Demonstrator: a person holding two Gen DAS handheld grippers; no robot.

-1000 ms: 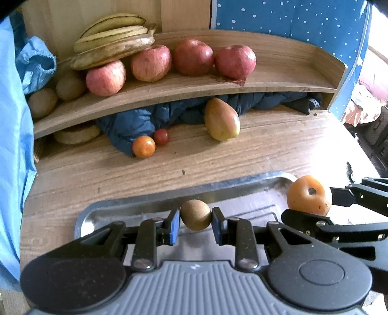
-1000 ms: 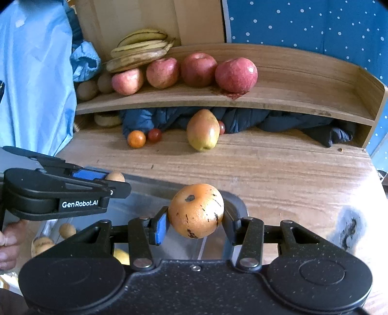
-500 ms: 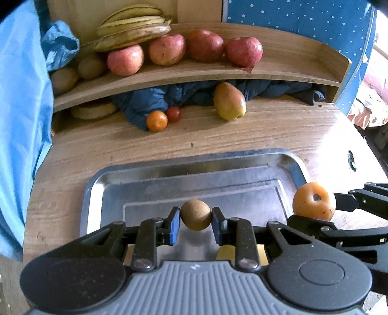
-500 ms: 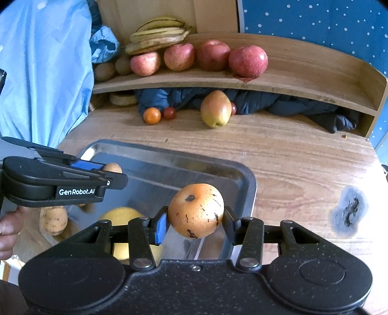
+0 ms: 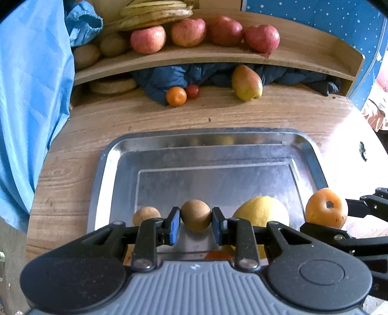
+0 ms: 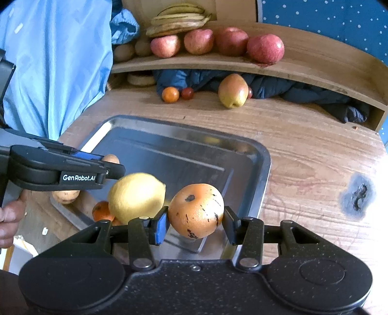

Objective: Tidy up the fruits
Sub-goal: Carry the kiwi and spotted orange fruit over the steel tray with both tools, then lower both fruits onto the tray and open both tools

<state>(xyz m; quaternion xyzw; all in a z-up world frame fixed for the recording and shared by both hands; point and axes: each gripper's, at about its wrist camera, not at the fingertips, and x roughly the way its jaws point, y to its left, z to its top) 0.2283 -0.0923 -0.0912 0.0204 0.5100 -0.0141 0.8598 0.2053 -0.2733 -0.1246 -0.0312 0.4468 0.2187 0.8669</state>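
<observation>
Brown round fruit clamped in left tongs, black-speckled orange in right tongs.

Metal tray on wooden worktop; behind it, curved wooden shelf carrying red apples, bananas at left.

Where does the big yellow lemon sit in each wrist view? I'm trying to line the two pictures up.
Left wrist: lemon low, right of centre, in the metal tray, partly behind the gripper's finger.
Right wrist: lemon lower left of centre, beside the held orange fruit.
Shared landmark: the row of red apples on the shelf.
</observation>
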